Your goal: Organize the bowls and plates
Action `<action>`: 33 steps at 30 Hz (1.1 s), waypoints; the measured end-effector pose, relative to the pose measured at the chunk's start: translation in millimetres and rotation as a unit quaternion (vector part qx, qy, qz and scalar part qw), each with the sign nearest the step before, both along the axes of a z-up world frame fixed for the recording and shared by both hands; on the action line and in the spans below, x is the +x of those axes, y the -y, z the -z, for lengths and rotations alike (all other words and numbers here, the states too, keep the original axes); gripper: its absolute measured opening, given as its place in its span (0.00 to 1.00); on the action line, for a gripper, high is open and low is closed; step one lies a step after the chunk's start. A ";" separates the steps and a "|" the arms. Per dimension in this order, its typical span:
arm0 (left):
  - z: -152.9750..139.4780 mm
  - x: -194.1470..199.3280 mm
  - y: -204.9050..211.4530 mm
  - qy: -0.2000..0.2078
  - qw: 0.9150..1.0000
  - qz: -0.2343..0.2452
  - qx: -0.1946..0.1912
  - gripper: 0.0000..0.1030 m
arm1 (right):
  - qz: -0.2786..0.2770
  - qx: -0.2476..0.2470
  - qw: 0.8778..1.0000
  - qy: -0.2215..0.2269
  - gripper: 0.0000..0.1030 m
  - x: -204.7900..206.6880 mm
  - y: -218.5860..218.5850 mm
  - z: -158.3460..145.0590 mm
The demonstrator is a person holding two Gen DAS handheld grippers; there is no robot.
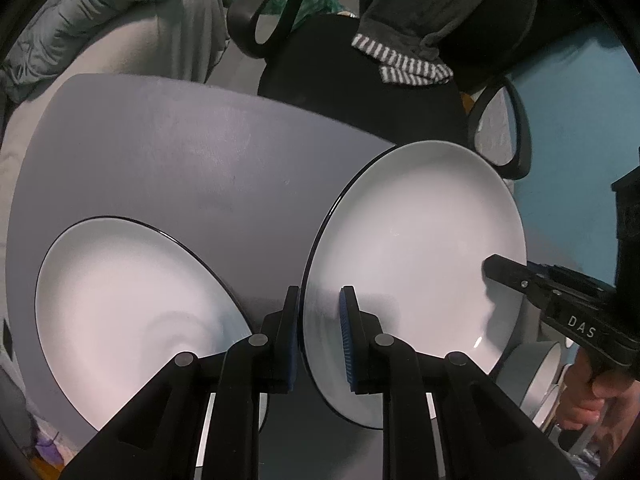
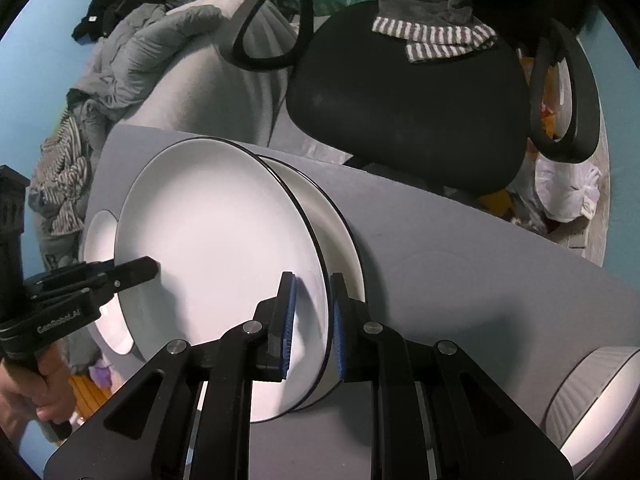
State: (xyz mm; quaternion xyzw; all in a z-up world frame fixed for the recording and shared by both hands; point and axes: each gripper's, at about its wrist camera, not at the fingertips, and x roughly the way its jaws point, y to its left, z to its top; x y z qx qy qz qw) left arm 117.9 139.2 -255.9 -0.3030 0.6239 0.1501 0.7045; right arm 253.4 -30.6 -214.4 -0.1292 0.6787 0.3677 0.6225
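Observation:
A white plate with a dark rim is held tilted above the grey table. My left gripper is shut on its left edge, and my right gripper is shut on its right edge; the plate fills the right wrist view. The right gripper also shows in the left wrist view, and the left gripper in the right wrist view. A second white plate lies flat on the table to the left. Another plate sits under the held one.
A ribbed grey bowl stands at the table's right front; bowls also show low right in the left wrist view. A black office chair with a striped cloth stands behind the table. Bedding lies back left.

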 end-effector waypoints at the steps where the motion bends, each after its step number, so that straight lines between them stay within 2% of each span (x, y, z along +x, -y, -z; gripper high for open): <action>1: 1.9 0.5 0.2 -0.001 1.000 0.001 0.000 0.18 | 0.000 -0.005 1.000 0.000 0.16 -0.4 -0.6 1.5; 3: 3.6 2.5 1.4 -0.004 1.000 0.007 0.008 0.18 | -0.001 -0.019 1.000 0.006 0.17 -1.1 -1.2 4.2; 9: 6.2 4.3 -3.9 -0.007 1.000 0.012 0.009 0.18 | 0.006 -0.023 1.000 -0.010 0.20 1.9 -2.2 4.2; 12: 2.7 5.5 -2.1 -0.015 0.999 0.020 0.026 0.21 | 0.004 -0.034 0.999 -0.016 0.25 1.4 -7.2 3.7; 14: 3.1 7.8 -0.6 -0.021 0.999 0.026 0.034 0.26 | -0.001 -0.043 0.999 -0.022 0.35 0.1 -11.5 2.8; 17: 4.8 9.6 0.9 -0.030 0.998 0.031 0.038 0.26 | -0.007 -0.061 0.998 -0.024 0.44 -0.3 -16.8 1.6; 20: 4.3 9.9 2.3 -0.037 0.998 0.032 0.043 0.26 | -0.005 -0.080 0.996 -0.025 0.44 1.0 -19.7 0.3; 24: 1.9 10.0 2.8 -0.039 0.998 0.028 0.049 0.35 | 0.002 -0.098 0.995 -0.032 0.45 2.3 -21.2 0.9; 33: -3.5 6.8 3.8 -0.037 0.998 0.019 0.050 0.38 | 0.010 -0.123 0.992 -0.035 0.51 1.3 -22.9 -2.0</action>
